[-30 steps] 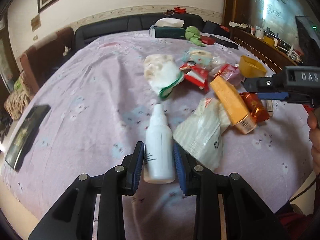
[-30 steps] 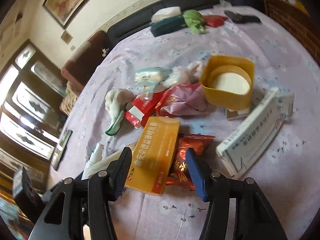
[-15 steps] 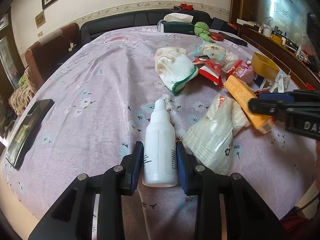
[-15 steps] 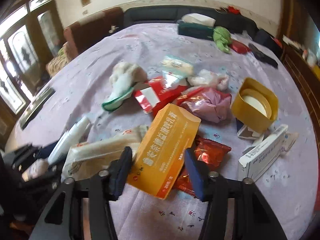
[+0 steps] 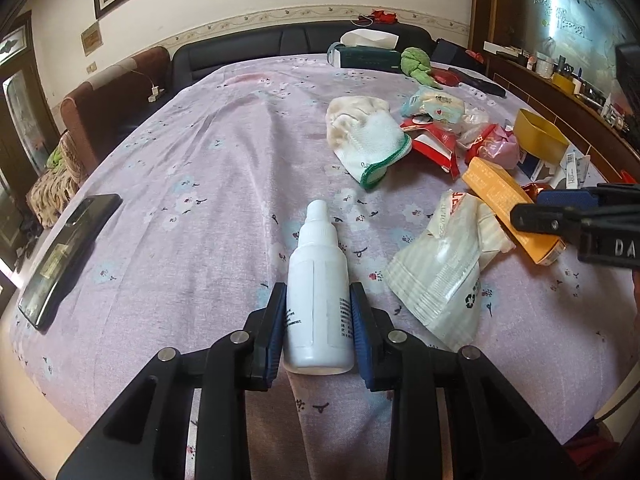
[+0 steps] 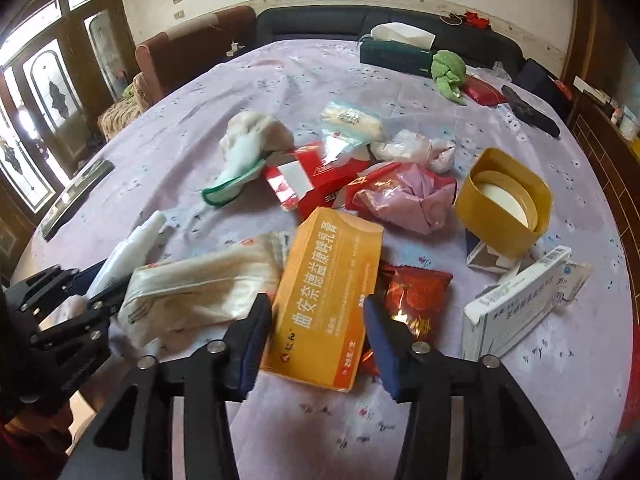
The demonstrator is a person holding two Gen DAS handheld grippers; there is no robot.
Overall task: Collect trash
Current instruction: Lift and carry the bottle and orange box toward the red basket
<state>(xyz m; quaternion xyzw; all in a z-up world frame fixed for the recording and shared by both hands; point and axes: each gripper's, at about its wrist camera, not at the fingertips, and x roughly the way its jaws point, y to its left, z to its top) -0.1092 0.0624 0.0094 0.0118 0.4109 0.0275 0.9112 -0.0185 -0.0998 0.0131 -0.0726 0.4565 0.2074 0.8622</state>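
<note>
The left gripper (image 5: 319,322) has its fingers pinching the white plastic bottle (image 5: 318,292) low on its body, near the desk's (image 5: 200,168) front edge: light, rigid and smooth, so likely to slip unless held square. The right gripper (image 6: 318,330) has just been opening, fingers spread either side of the orange carton (image 6: 330,300), not pressing it; thin card, best gripped across its narrow width. Only the right wrist view shows the carton's print and the red foil wrapper (image 6: 414,296) beneath it.

both wrist views close, angled down over the bed (image 5: 224,152), sharing the orange box (image 6: 332,300)
</note>
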